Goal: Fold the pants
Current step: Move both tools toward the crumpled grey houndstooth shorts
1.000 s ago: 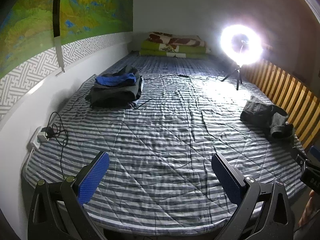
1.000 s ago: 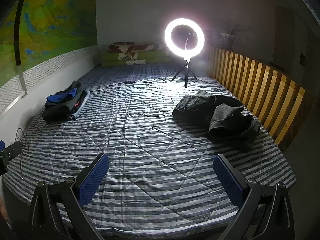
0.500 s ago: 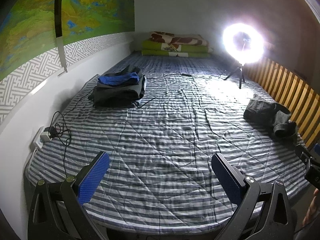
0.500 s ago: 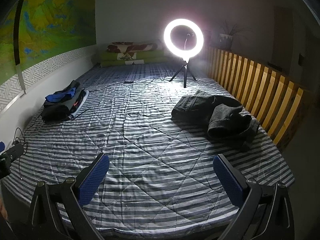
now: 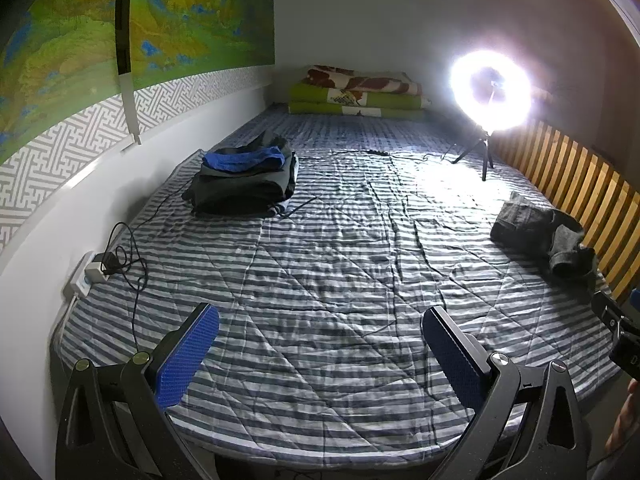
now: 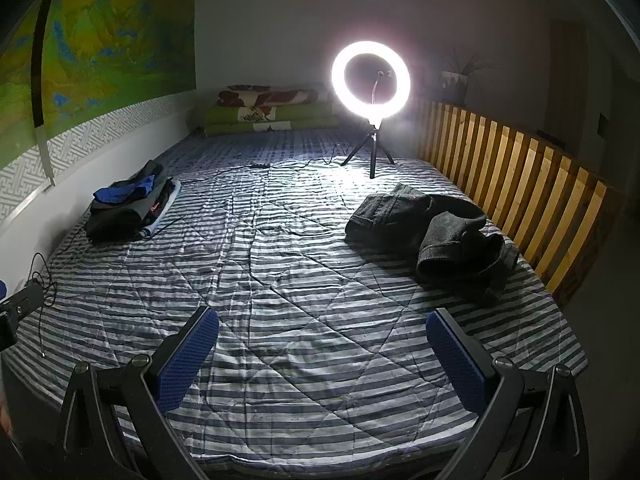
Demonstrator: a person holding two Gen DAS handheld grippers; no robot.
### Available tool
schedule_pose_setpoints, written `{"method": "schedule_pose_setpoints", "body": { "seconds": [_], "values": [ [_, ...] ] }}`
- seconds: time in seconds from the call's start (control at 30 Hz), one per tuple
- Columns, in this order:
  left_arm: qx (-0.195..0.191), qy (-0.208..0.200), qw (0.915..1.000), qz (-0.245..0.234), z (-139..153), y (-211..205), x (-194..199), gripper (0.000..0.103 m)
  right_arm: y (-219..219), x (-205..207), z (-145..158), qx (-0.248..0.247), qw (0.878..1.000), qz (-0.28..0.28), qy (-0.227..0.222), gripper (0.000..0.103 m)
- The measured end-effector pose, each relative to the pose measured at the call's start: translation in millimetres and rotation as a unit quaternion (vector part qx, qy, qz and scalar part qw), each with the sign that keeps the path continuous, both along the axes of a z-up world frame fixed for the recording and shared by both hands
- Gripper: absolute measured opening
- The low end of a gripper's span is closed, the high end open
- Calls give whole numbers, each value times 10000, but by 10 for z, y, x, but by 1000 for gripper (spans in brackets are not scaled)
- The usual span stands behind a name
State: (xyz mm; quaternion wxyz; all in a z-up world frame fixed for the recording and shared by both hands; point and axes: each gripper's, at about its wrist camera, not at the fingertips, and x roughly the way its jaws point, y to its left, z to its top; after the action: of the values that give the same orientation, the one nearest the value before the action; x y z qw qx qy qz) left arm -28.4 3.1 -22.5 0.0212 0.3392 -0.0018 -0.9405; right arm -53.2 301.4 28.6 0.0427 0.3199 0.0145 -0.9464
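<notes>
Both claws — left claw (image 5: 320, 344) & right claw (image 6: 322, 342) — wide, empty; crumpled pants (image 6: 432, 232) on bed (image 6: 304, 280).

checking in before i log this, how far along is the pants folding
Looks done: a folded stack sits by the wall. In hand: nothing; the left tool and right tool are both open and empty over the striped bed cover. Left: the crumpled dark pants beside the wooden rail.
</notes>
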Motion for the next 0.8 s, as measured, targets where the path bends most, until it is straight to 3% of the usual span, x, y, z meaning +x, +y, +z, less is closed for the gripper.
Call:
{"method": "schedule_pose_setpoints", "body": {
  "seconds": [0.8],
  "values": [
    [-13,-216,9997,-109,-238,261,-459,103,228,-408,-242,72,9997,-55,-239,103]
  ]
}}
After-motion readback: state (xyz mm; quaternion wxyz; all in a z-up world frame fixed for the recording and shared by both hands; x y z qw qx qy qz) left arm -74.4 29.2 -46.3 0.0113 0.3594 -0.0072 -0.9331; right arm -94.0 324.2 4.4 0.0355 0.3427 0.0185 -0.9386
